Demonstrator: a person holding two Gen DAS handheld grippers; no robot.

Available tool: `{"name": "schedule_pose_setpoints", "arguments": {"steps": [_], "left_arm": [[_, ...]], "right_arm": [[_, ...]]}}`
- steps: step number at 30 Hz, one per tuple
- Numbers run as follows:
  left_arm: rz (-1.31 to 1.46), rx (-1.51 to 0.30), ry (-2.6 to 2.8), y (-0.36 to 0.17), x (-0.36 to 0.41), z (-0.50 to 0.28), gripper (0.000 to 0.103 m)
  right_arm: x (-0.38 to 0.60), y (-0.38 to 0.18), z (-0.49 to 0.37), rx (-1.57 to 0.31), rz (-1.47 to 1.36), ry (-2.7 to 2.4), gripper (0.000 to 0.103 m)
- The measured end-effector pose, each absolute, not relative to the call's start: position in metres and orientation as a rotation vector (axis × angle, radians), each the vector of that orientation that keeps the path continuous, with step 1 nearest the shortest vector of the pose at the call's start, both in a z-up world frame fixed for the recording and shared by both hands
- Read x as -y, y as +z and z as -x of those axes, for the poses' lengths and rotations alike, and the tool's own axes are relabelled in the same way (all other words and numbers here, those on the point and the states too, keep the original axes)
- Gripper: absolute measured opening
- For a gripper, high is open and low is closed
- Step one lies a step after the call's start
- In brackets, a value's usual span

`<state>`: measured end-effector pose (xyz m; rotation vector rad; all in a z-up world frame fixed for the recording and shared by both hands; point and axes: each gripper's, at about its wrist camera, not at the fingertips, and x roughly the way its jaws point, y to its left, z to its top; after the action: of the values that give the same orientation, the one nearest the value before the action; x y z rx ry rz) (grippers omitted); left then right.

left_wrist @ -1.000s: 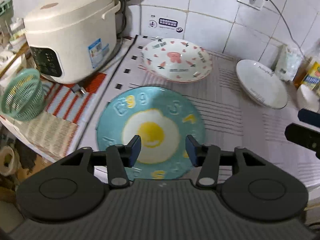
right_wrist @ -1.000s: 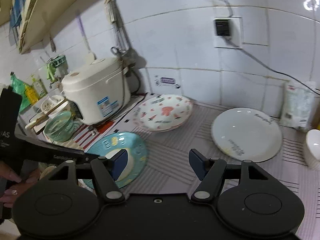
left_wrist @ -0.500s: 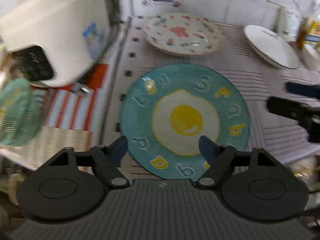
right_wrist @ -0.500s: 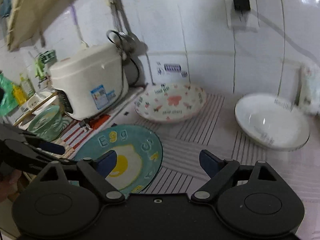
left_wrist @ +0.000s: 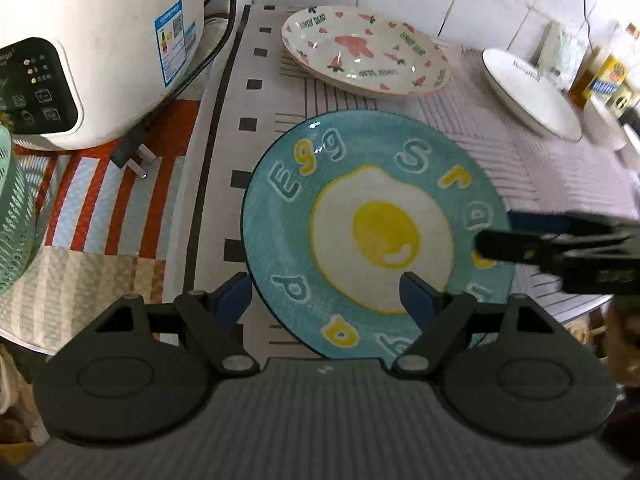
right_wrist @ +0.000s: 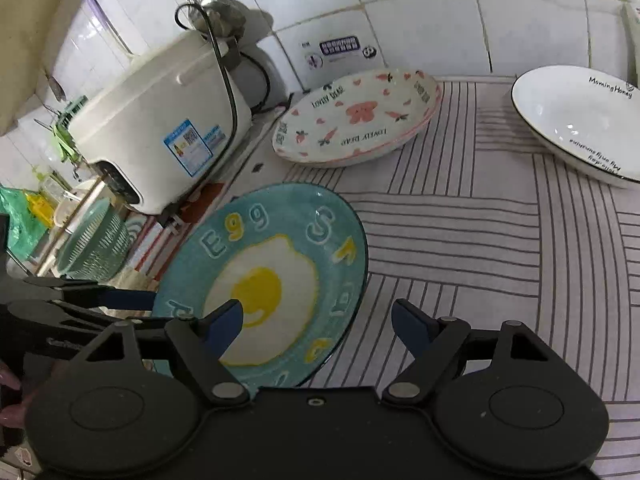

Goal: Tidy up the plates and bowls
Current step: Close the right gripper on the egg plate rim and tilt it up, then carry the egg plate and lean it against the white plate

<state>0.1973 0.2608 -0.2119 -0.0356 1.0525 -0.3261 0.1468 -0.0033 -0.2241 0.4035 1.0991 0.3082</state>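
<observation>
A teal plate with a fried-egg picture lies on the striped mat; it also shows in the right wrist view. Behind it sits a white plate with pink hearts. A white black-rimmed bowl stands to the right. My left gripper is open, straddling the teal plate's left near edge. My right gripper is open, straddling the plate's right edge; it shows blurred in the left wrist view.
A white rice cooker stands at the left with its plug on a red striped cloth. A green mesh basket sits at the far left. Bottles and a packet stand at the back right by the tiled wall.
Both grippers have moved closer to the teal plate and lower. My right gripper has swung left to the plate's right edge. Both stay open.
</observation>
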Motion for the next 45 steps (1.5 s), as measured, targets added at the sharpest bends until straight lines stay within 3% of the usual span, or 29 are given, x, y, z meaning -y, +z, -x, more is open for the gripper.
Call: {"name": "schedule_pose_setpoints", "arguments": {"steps": [2,6,7,9,10,11,29,45], "left_arm": [[0.033,-1.058,-0.338,-0.214,-0.262,-0.198,0.08],[0.032,-1.098,-0.318,-0.223,-0.264,-0.201,0.056],[0.038,-1.103,-0.313,-0.224,-0.265,-0.201,0.053],[0.034,-1.106,-0.292,-0.228,-0.266,-0.201,0.038],[0.034,-1.109,-0.28,-0.23,-0.267,-0.201,0.036],[0.057,-1.105,-0.278,-0.231,-0.269,-0.201,0.035],[0.148,-1.174,-0.195,-0.225,-0.266,-0.214,0.034],[-0.012,-1.104,-0.334,-0.188,-0.184,-0.214,0.032]], "right_arm": [[0.003,-0.228,-0.149,-1.122,-0.418,0.308,0.074],[0.008,-0.236,-0.151,-1.149,-0.494,0.296,0.055],[0.009,-0.238,-0.151,-1.154,-0.5,0.296,0.046],[0.009,-0.241,-0.152,-1.17,-0.508,0.3,0.029],[0.009,-0.242,-0.152,-1.18,-0.514,0.298,0.02],[0.009,-0.243,-0.151,-1.186,-0.522,0.293,0.017],[0.021,-0.252,-0.172,-1.234,-0.543,0.432,0.017],[0.089,-0.231,-0.152,-1.196,-0.543,0.411,0.019]]}}
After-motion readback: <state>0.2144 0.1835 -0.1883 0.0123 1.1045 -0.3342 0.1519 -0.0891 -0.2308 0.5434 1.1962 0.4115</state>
